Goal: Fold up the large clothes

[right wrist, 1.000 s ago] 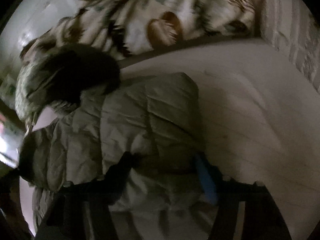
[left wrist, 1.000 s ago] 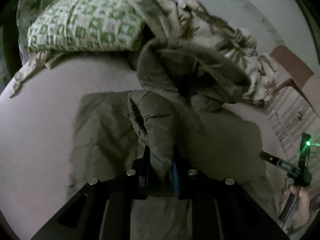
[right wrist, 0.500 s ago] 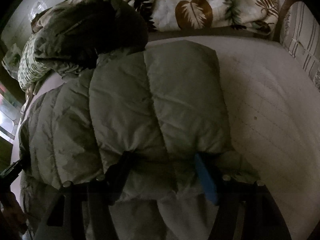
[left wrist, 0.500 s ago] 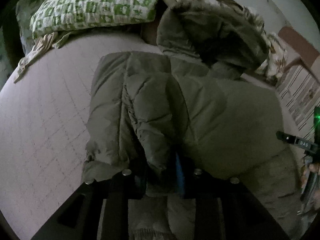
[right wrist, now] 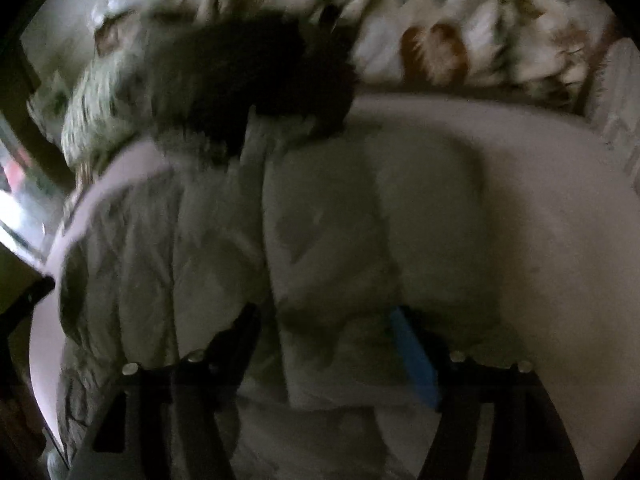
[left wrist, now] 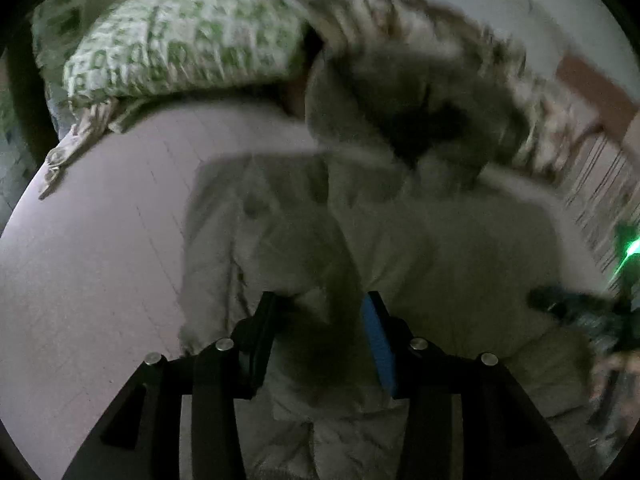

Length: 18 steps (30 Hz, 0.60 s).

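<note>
The left gripper (left wrist: 320, 312) is spreading its jaws right now, a fold of the padded jacket (left wrist: 400, 240) loose between them and the pads no longer biting. Over on the other side the right gripper (right wrist: 324, 324) is opening wider too, with a thick puffy panel of the same jacket bulging up between its dark finger and its blue pad (right wrist: 416, 360) — whether those pads press the cloth, I cannot tell through the blur.

The jacket lies spread on the pale mattress (left wrist: 92, 248), its sides laid in over the middle, its dark fur-edged hood (left wrist: 420, 112) up toward the head of the bed. Faint quilted lines run across the mattress cover. Beyond the hood sits a green-and-white patterned pillow (left wrist: 180, 36), and a leaf-print blanket (right wrist: 460, 28) is bunched along the far edge against a light wall. A striped cushion (right wrist: 616, 92) shows at the right corner.

The room is dim and both views smear with motion — stitching barely reads. At the left view's right edge a green light (left wrist: 628, 248) glows above something dark, too blurred to make out.
</note>
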Available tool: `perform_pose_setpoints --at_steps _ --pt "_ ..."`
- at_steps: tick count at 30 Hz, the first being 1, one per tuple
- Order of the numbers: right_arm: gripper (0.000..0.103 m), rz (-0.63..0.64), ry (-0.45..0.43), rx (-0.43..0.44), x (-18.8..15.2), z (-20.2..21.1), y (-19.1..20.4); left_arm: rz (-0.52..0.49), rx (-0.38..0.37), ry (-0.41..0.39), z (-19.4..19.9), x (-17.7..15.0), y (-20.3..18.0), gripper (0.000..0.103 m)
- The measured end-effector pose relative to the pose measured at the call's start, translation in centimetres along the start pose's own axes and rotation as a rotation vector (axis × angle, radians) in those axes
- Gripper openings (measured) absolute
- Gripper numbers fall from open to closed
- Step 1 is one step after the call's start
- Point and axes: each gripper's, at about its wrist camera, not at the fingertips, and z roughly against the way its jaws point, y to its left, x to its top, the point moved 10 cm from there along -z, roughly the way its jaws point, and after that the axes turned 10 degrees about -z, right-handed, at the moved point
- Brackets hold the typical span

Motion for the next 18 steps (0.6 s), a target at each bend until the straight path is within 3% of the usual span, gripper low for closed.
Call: perform_pose_setpoints --at_steps 1,4,5,9,10,13,18 --pt "0.075 0.002 0.007 -0.018 0.0 -0.3 0.1 -0.03 0.026 0.032 -1.1 -0.5 -0.2 0.045" --pt "0.077 -0.001 -0.027 0.009 1.8 1.5 1.2 -0.113 0.062 0.028 -2.0 -0.8 -0.7 0.046" --pt "0.082 0.007 -0.041 0.017 2.4 2.0 1.5 -0.109 0.055 0.026 -1.9 -0.7 -0.7 0.046" --pt "0.082 0.026 -0.113 0.047 7.4 4.9 4.0 -0.066 0.004 0.026 -1.6 -0.5 -0.2 0.046" --pt "0.083 -0.003 -0.129 0.071 9.0 5.5 4.6 -0.061 -0.007 0.026 -1.4 -0.5 -0.1 0.047" --pt "0.103 -0.148 -0.161 0.156 13.1 6.6 5.8 -0.071 -0.02 0.028 -1.3 -0.7 0.1 0.05" --pt "0.103 -0.342 -0.144 0.219 17.3 5.4 7.8 -0.085 -0.013 0.017 -1.4 -0.9 -0.5 0.054"
